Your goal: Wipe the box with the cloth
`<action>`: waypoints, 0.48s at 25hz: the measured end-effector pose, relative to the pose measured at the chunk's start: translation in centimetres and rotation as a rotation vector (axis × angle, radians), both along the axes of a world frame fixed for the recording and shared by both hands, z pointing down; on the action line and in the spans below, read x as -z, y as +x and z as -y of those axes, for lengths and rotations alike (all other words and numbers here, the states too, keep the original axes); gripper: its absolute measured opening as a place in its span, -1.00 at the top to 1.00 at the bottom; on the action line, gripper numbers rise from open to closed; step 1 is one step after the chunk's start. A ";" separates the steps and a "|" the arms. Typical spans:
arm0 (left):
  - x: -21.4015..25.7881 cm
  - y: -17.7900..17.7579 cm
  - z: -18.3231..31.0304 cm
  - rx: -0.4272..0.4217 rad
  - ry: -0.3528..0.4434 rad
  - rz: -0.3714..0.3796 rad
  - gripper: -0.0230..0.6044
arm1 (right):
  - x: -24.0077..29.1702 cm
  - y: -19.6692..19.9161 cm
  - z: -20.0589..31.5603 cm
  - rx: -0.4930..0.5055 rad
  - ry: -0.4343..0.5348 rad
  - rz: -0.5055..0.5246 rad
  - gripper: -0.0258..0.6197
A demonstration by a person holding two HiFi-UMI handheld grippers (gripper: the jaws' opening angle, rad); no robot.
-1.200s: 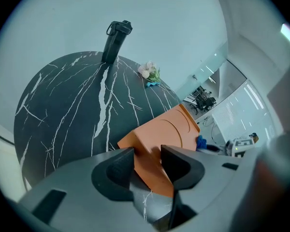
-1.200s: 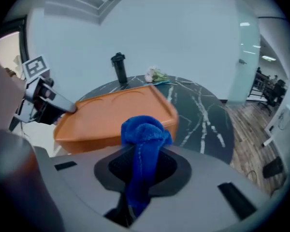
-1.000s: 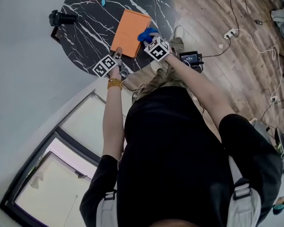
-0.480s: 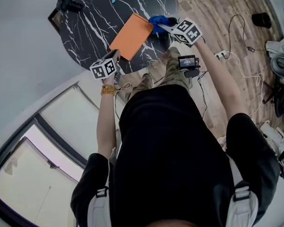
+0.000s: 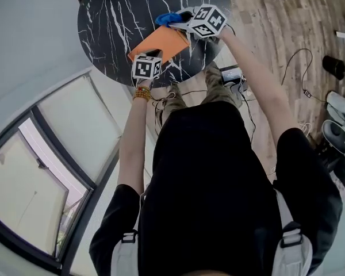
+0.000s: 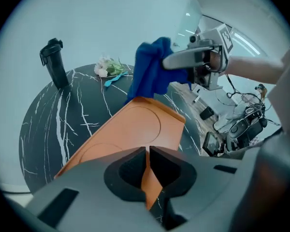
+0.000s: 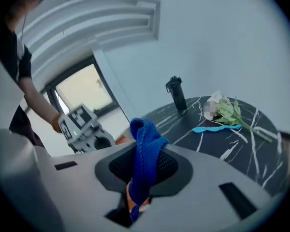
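A flat orange box (image 5: pixel 161 42) lies on the round black marble table (image 5: pixel 115 22). My left gripper (image 5: pixel 151 54) is at the box's near edge. In the left gripper view its jaws have just been closing and now pinch the thin edge of the box (image 6: pixel 135 129); the left gripper (image 6: pixel 148 166) is shut on it. My right gripper (image 5: pixel 175 20) hovers over the box's far end, shut on a blue cloth (image 5: pixel 165 19). The cloth (image 7: pixel 145 153) hangs bunched out of the right gripper (image 7: pixel 142 178). From the left gripper view the cloth (image 6: pixel 150 71) dangles just above the box.
A black upright device (image 6: pixel 54 64), a small bunch of flowers (image 6: pixel 108 66) and a light blue strip (image 6: pixel 115 79) sit at the table's far side. Cables and a small screen unit (image 5: pixel 233 73) lie on the wooden floor by the person's feet.
The left gripper moved from the table's rim onto the box's near edge and closed on it. The right gripper carried the cloth up off the box's right side to above its far end.
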State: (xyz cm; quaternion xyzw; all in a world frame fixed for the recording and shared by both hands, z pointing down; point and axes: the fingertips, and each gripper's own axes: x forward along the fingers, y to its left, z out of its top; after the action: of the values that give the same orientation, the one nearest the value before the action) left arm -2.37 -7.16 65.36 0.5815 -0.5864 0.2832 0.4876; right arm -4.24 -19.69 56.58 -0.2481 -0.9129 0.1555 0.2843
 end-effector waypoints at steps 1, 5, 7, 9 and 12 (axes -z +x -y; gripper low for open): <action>-0.4 0.2 0.5 0.008 -0.021 0.011 0.84 | -2.4 -0.4 -0.1 0.052 0.094 -0.029 0.79; -0.9 0.0 1.7 0.028 -0.081 0.012 0.91 | -7.2 -1.5 -0.3 0.108 0.140 -0.079 0.75; -1.0 -0.2 1.8 0.041 -0.107 -0.004 0.91 | -6.8 -1.4 -0.3 0.072 0.035 -0.092 0.75; -1.1 -0.2 1.9 0.076 -0.115 -0.020 0.91 | -6.8 0.0 -0.7 0.063 -0.026 -0.094 0.75; -1.1 -0.4 2.1 0.146 -0.092 -0.035 0.91 | -6.8 4.1 -3.0 0.129 -0.088 -0.101 0.75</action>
State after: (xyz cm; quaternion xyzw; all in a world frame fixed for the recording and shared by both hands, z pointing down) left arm -2.76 -9.29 66.43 0.5192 -0.6048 0.2633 0.5435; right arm -0.17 -16.74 63.35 -0.3106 -0.8718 0.1893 0.3282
